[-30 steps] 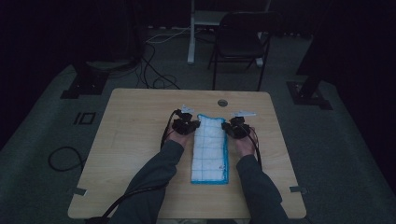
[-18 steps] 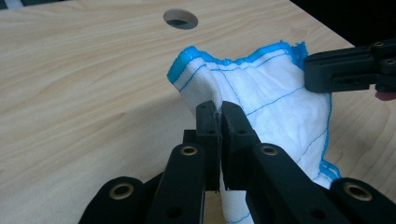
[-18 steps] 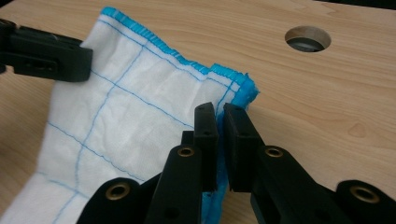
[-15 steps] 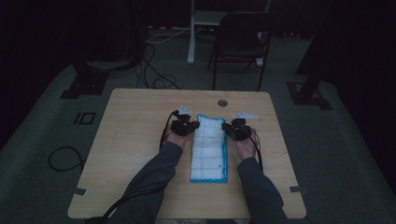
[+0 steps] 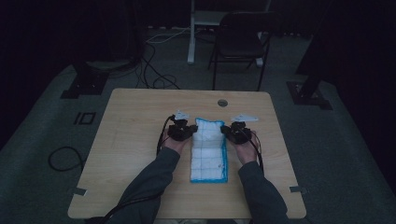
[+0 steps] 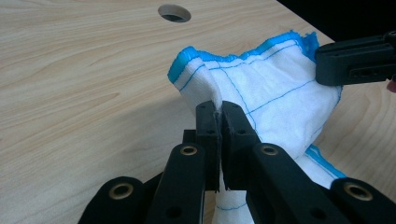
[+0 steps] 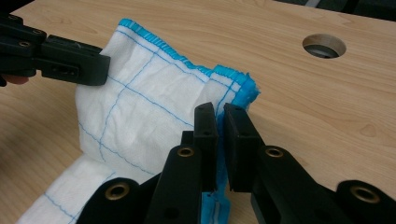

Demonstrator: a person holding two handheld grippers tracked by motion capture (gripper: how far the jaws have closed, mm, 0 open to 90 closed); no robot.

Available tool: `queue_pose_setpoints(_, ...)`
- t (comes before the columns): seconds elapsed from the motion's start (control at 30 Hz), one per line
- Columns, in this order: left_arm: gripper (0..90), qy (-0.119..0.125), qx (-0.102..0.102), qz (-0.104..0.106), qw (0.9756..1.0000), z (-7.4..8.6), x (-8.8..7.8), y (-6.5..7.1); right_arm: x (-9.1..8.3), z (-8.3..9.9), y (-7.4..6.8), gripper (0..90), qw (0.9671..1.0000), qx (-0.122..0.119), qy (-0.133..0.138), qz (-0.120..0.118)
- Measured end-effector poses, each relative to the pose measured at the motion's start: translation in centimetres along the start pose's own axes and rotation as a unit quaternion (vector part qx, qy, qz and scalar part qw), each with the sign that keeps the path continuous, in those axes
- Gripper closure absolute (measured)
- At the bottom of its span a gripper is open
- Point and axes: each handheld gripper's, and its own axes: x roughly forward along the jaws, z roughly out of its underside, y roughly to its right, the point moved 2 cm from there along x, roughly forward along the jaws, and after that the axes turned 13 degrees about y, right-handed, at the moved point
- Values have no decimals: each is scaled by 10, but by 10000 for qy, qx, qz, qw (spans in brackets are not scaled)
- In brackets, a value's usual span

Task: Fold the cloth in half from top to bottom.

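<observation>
Fingers of left gripper (image 6: 219,140) and right gripper (image 7: 219,144) pinch the white blue-edged cloth's (image 5: 208,149) far corners, now lifted off the bench (image 5: 140,116); fold likely starting.

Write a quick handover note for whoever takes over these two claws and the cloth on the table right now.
Left claw: shut on the far left corner of the cloth, a thin fold pinched between its jaws.
Right claw: shut on the far right corner, by the blue hem.
Cloth: white with blue grid lines and blue edging, folded into a long strip in the middle of the table. Its far end is raised between the claws; the near end lies flat.
Done: both far corners gripped and lifted.
Left: probably carry the far end toward the near end for the next fold, keeping the corners level, then release.
</observation>
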Motion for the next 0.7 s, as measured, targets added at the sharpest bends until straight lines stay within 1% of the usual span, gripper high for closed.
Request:
queue_pose_setpoints(0.2,874,46,5,38,10000,3,-8,4,-6,2,-4,848,10000,-32,4,-56)
queue_pose_setpoints(0.37,873,31,6,59,10000,5,-15,9,-11,3,-8,847,10000,-26,-6,-94)
queue_pose_setpoints(0.57,872,61,-73,89,9999,8,-22,13,-18,6,-12,847,9999,31,36,-130)
queue_pose_setpoints(0.7,871,88,-103,126,9998,12,-26,17,-21,10,-15,847,9999,-2,36,-140)
